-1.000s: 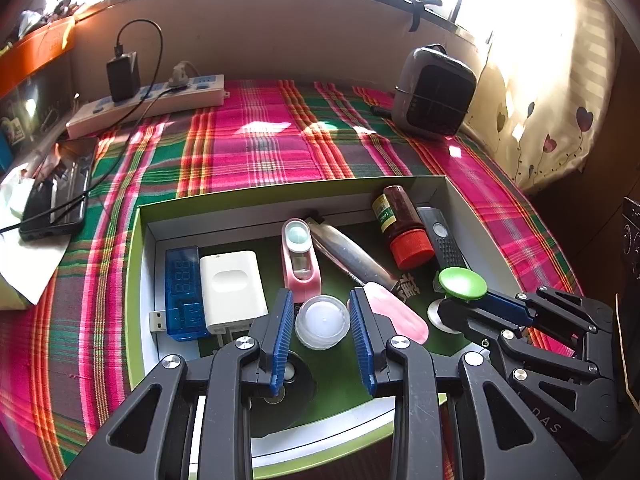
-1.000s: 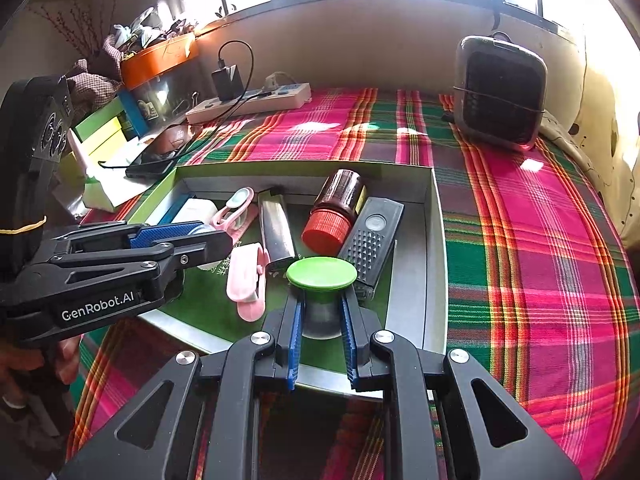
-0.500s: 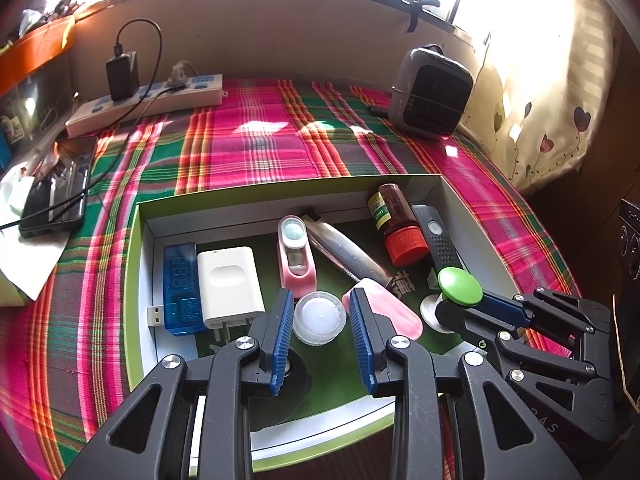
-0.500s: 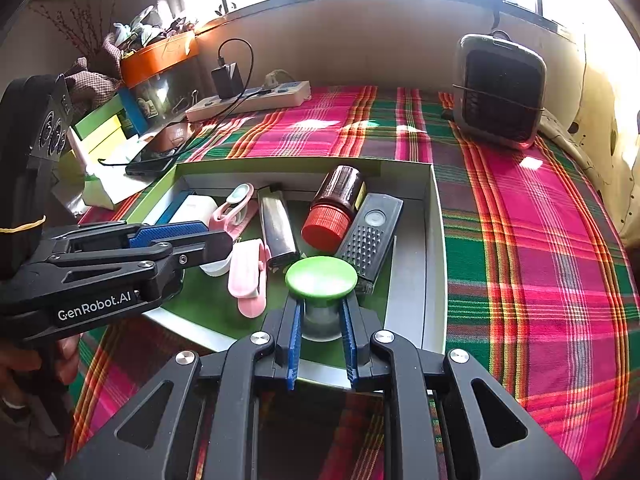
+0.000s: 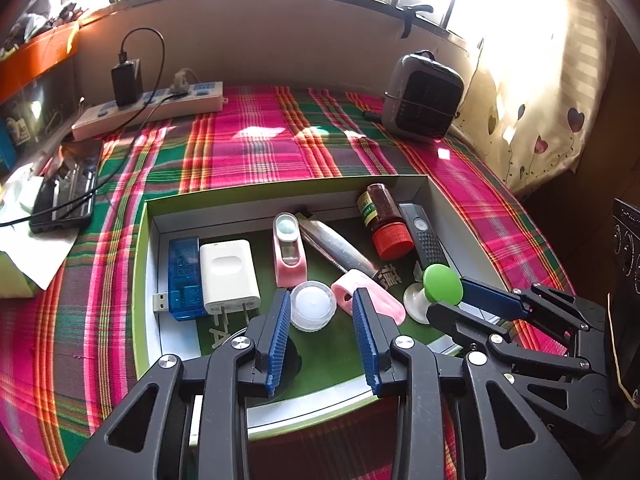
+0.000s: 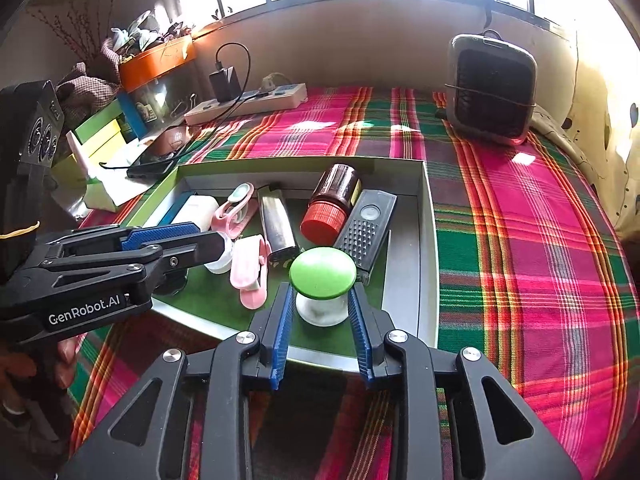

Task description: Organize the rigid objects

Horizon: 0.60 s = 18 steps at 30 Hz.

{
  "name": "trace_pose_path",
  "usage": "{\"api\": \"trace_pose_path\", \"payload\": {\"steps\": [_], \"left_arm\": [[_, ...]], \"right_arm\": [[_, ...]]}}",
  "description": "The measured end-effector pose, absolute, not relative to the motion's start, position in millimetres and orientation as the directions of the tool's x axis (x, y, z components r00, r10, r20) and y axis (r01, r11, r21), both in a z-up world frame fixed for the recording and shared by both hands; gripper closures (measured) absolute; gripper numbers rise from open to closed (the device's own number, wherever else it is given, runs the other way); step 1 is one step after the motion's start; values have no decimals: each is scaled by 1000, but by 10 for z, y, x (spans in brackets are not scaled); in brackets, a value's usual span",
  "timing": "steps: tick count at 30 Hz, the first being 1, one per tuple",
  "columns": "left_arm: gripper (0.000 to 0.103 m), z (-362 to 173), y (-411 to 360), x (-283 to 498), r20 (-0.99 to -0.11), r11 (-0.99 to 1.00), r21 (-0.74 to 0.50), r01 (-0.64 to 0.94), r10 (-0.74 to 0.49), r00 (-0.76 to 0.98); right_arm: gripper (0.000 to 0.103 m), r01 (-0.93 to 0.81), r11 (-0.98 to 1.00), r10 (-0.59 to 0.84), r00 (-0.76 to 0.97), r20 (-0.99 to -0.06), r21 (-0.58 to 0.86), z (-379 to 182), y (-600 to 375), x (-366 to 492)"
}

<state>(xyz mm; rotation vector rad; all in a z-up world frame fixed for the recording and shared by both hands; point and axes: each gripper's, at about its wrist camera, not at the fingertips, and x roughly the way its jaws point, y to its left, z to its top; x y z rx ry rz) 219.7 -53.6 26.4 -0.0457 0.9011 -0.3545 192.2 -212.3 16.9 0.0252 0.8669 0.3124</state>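
A shallow green-rimmed box (image 5: 280, 189) lies on the plaid cloth and holds the small items. My left gripper (image 5: 320, 300) reaches in over its near side. Its jaws are opening around a white round cap (image 5: 313, 305), with a gap on the cap's right side. My right gripper (image 6: 320, 300) straddles a green-topped, white-based knob (image 6: 323, 272) that stands on the box floor. Its jaws are opening and the pads sit just off the white base. Further in lie a blue USB stick (image 5: 184, 276), a white charger (image 5: 228, 276), a red-capped brown bottle (image 5: 384, 220) and a black remote (image 5: 426, 236).
Two pink pieces (image 5: 288, 252) and a silver bar (image 5: 336, 248) also lie in the box. Behind it are a power strip (image 5: 152, 110) with a plugged-in adapter, a phone (image 5: 66, 184) on a cable at the left, and a small heater (image 5: 422, 96) at the far right.
The right jaws, shut on the green-topped knob before, have spread apart from its base. The left jaws have widened a little around the white cap. Both hands stayed almost still.
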Motion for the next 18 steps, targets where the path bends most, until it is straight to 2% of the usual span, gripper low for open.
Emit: {"api": "trace_pose_path", "payload": {"steps": [8, 11, 18], "left_arm": [[69, 327, -532, 2030, -754, 946, -168, 276, -304, 582], [65, 369, -525, 1932, -750, 952, -155, 264, -287, 596], [64, 427, -497, 1660, -744, 963, -133, 233, -252, 619]], "right_arm": [[61, -250, 957, 273, 620, -735, 145, 221, -2131, 1828], [60, -246, 957, 277, 627, -728, 152, 254, -2147, 1771], [59, -232, 960, 273, 651, -708, 157, 344, -2181, 1574]]}}
